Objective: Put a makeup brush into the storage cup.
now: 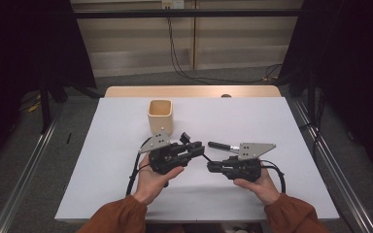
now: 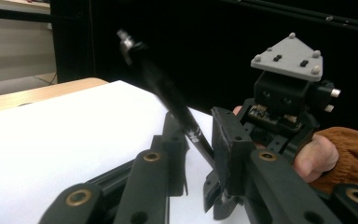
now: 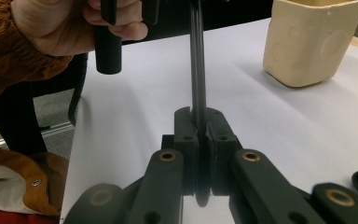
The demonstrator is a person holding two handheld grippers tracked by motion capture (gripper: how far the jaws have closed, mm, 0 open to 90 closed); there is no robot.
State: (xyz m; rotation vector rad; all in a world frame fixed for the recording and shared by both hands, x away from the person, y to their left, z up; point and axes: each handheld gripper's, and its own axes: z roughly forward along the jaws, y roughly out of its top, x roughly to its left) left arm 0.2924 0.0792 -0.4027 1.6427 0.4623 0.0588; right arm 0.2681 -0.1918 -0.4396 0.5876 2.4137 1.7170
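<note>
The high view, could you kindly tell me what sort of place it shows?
Probably a lab recording station: a white-topped wooden table between black curtains, metal floor rails at either side, and black cables trailing over grey carpet to a wall socket.

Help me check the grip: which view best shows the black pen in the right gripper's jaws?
The right gripper view. There the black pen stands sharp and close, pinched between the shut jaws of the right gripper. The left gripper view shows it blurred and slanting. In the high view it is a thin dark sliver between the two grippers.
</note>
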